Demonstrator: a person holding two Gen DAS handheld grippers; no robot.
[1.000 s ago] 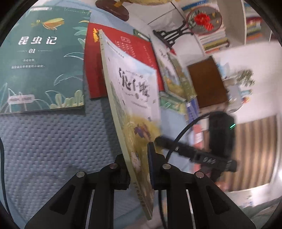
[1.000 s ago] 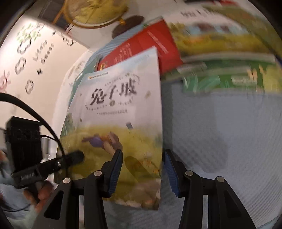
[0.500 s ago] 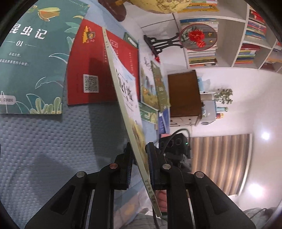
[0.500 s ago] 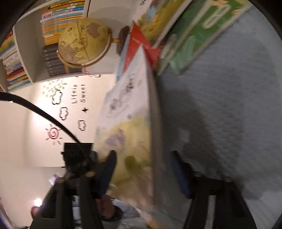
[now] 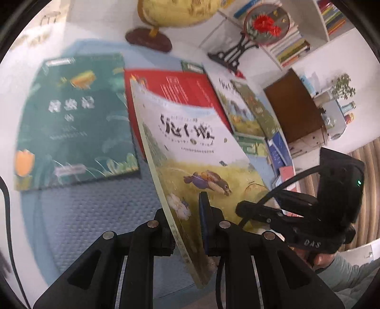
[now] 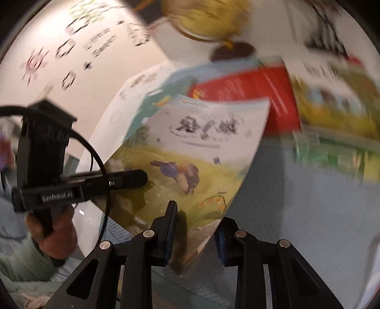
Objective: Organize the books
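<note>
A picture book [image 5: 201, 147] with a white and yellow cover is held tilted above the blue mat [image 5: 95, 214]. My left gripper [image 5: 185, 214] is shut on its lower spine edge. In the right wrist view the same book [image 6: 204, 152] has its lower right corner between my right gripper's [image 6: 196, 223] fingers; the jaws are closing and both pads lie against the bent cover. The left gripper [image 6: 128, 178] reaches in from the left there. A green book [image 5: 71, 123] and a red book [image 5: 185, 88] lie flat on the mat behind.
More picture books [image 5: 247, 111] lie overlapped at the mat's right side. A globe's base [image 5: 148, 39] and a round embroidery stand [image 5: 263, 21] are at the back. A bookshelf [image 5: 327, 19] and a brown cabinet [image 5: 294, 107] are beyond. A person's sleeve shows at lower right.
The book has rolled from nearly edge-on to cover-up. Both grippers have risen with it. The right jaws have narrowed onto the book's corner.
</note>
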